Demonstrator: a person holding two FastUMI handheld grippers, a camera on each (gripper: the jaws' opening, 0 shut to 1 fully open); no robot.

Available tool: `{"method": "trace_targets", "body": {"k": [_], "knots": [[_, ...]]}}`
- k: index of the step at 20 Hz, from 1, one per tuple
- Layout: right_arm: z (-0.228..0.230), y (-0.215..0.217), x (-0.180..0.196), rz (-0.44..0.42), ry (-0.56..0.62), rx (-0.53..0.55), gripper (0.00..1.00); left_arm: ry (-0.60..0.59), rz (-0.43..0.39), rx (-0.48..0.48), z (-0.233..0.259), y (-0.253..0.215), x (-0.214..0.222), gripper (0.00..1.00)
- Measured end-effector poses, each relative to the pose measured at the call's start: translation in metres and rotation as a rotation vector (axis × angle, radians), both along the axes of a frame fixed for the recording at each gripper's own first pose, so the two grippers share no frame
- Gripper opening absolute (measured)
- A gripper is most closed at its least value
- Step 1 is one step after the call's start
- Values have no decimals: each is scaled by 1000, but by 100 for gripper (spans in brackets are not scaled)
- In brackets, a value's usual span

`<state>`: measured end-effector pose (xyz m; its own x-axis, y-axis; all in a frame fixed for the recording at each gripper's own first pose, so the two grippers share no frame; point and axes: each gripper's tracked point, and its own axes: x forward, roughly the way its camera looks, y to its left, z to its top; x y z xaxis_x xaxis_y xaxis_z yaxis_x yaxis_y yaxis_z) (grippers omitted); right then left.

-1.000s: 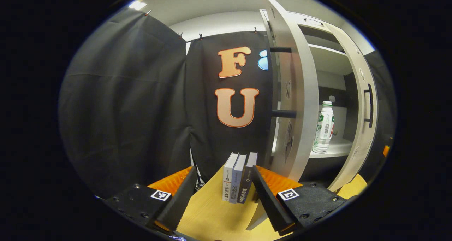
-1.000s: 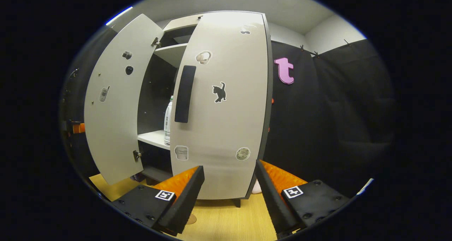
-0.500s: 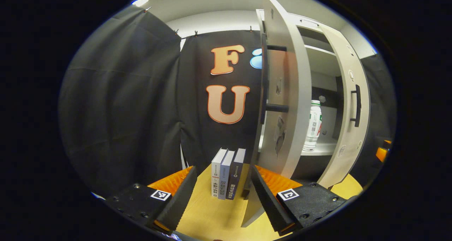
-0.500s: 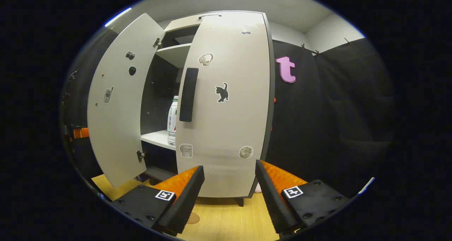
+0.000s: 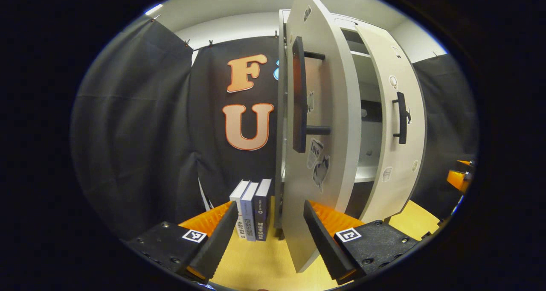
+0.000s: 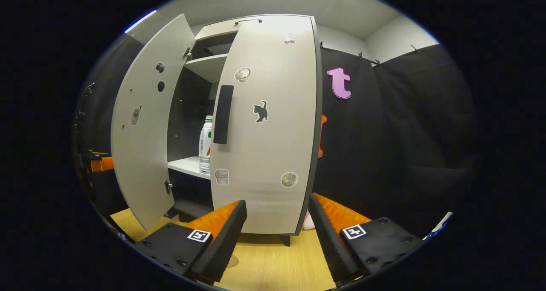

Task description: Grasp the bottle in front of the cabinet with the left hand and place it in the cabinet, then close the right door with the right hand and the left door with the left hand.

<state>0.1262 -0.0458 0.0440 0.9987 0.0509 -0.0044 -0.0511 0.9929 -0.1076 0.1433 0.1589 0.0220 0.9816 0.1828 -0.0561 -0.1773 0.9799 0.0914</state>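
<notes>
Here a cabinet stands on a wooden tabletop, doors ajar.

Three books standing upright, side by side, spines outward, on a light wooden floor near black curtain drapes. Above, white ceiling and a strip of white wall over the cloth.

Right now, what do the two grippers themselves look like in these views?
Both look alike: the left gripper and right gripper each have two long, wedge-shaped fingers with ribbed inner faces, mounted on black blocks with screw holes. Each block carries a small square black-and-white marker on top.
</notes>
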Motion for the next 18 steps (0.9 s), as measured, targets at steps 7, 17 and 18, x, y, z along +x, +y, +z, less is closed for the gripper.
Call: {"method": "trace_targets", "body": {"k": [7,17,18], "knots": [[-1,-28,-18,-49,-8,10,96,16,-100,-9,-5,-47,22,95],[8,-64,-37,-111,-28,-9,95,32,-238,21,-20,-146,106,95],[8,-68,-39,-119,-28,-12,96,35,-222,36,-22,-149,114,96]]}}
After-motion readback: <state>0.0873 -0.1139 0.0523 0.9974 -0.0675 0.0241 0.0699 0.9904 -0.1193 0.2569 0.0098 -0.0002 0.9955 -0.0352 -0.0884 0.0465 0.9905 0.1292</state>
